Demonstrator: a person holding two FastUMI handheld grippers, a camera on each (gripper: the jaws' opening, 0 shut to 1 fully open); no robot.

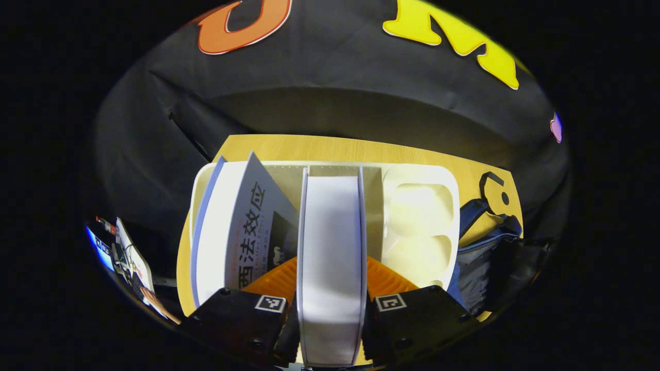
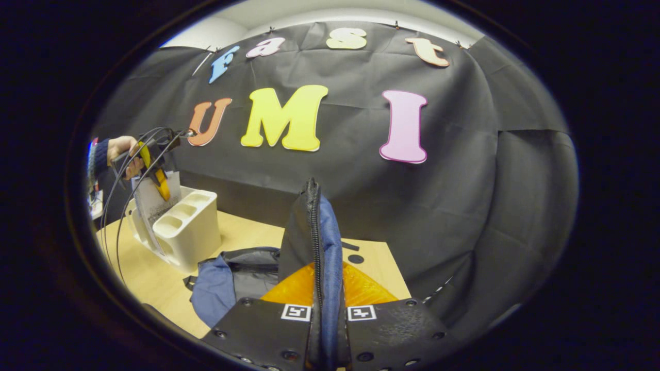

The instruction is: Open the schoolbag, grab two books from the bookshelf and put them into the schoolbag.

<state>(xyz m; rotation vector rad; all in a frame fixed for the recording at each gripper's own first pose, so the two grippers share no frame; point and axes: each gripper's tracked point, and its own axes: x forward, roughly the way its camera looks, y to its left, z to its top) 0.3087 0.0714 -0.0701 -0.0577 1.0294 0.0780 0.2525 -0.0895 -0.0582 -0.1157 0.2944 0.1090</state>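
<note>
In the left gripper view my left gripper (image 1: 330,314) is shut on a book (image 1: 331,257), seen from its white page edge, standing in the white bookshelf (image 1: 420,206). A second book (image 1: 232,232) leans to its left in the same shelf. The blue and grey schoolbag (image 1: 484,247) lies to the right of the shelf. In the right gripper view my right gripper (image 2: 322,330) is shut on the schoolbag's zipper flap (image 2: 314,237) and holds it up, while the schoolbag body (image 2: 232,278) lies on the table. Far left there, a hand holds the left gripper (image 2: 154,178) over the bookshelf (image 2: 188,226).
A wooden table (image 2: 154,278) carries the shelf and the bag, with its far edge against the black cloth wall. The shelf's right side has small empty compartments (image 1: 417,242). Cables (image 2: 121,206) hang from the far gripper.
</note>
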